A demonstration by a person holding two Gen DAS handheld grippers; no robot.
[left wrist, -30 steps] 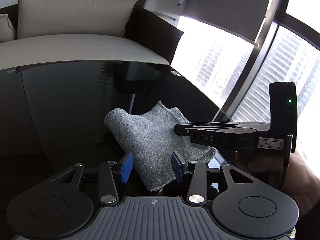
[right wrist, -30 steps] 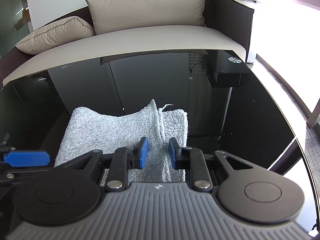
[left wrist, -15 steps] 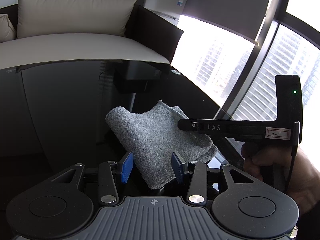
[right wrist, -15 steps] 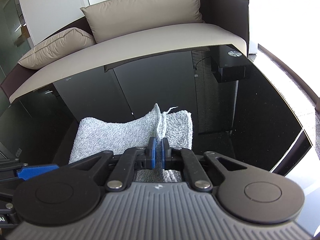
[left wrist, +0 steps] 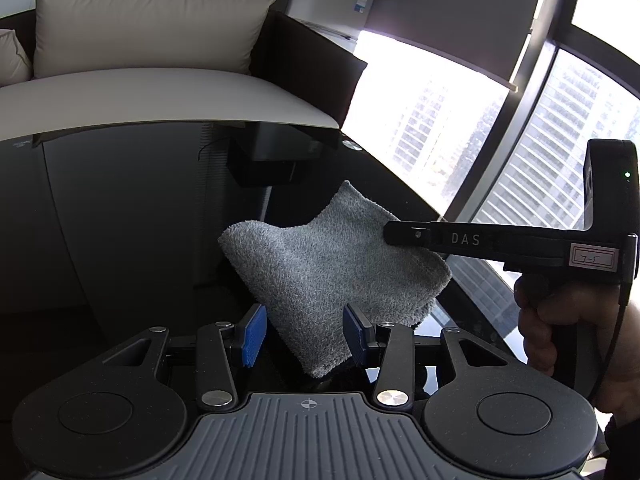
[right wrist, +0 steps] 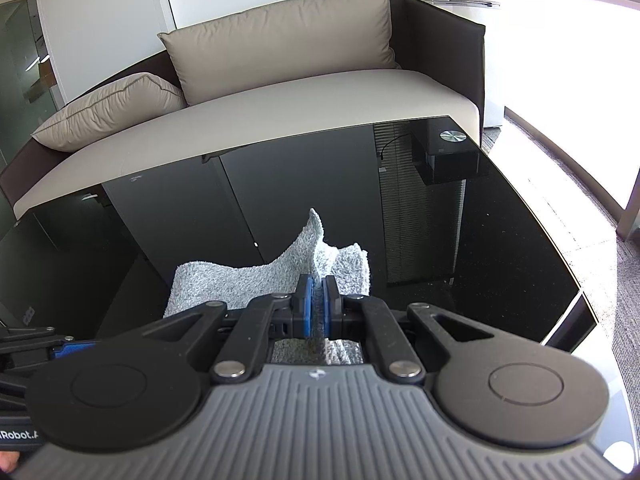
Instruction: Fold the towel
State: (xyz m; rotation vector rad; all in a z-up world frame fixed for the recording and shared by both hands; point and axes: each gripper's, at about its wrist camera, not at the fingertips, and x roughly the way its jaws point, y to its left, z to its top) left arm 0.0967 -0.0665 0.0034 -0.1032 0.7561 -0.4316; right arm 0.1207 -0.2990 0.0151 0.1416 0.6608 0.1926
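The surface (right wrist: 500, 248) is black glass, glossy enough to mirror the room. Behind it stands a sofa (right wrist: 320, 100) with a pale seat, a dark frame and two beige cushions (right wrist: 280, 40). A small black box (right wrist: 448, 156) with a silver disc on top sits at the far right corner of the surface. In the left view, tall windows (left wrist: 540, 148) show high-rise blocks outside, and a white fridge (left wrist: 328, 4) stands beyond the sofa arm.

The grey towel (left wrist: 332, 268) lies on the surface near its front edge, with one ridge pulled up off the glass. The right tongs (right wrist: 316, 306) are closed on that raised ridge — blue pads pressed to the cloth on both sides. The left tongs (left wrist: 306, 334) are wide apart, holding nothing, with the towel's near corner between the pads.
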